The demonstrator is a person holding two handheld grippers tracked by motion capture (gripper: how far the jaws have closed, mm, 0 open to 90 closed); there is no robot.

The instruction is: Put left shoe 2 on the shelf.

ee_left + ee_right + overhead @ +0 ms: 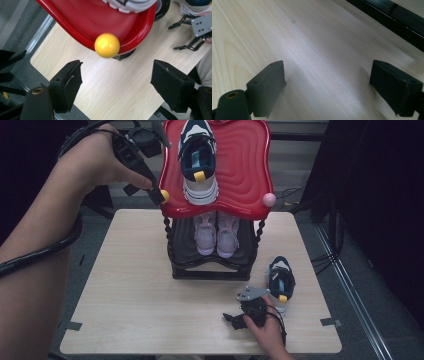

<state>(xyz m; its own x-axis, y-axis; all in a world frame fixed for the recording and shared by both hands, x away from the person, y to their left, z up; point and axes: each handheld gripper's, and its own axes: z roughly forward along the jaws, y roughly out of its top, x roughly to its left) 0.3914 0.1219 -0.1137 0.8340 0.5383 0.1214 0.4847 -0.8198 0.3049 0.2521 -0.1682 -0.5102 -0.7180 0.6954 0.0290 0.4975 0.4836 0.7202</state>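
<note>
At the far left corner of the red top shelf (245, 165), the left gripper (159, 196) is held with jaws spread wide and empty; in the left gripper view the shelf's yellow knob (107, 45) is seen just beyond them, untouched. A navy-and-white sneaker (198, 160) is seated on that shelf, and a pale pink pair (216, 233) on the black tier below. On the near right of the wooden table (140, 305), the right gripper (234, 320) is rested, jaws parted, nothing clasped. A second navy sneaker (280, 281) is placed just right of it.

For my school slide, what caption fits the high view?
Left gripper hovers by red shelf; navy shoe waits near right gripper.
</note>
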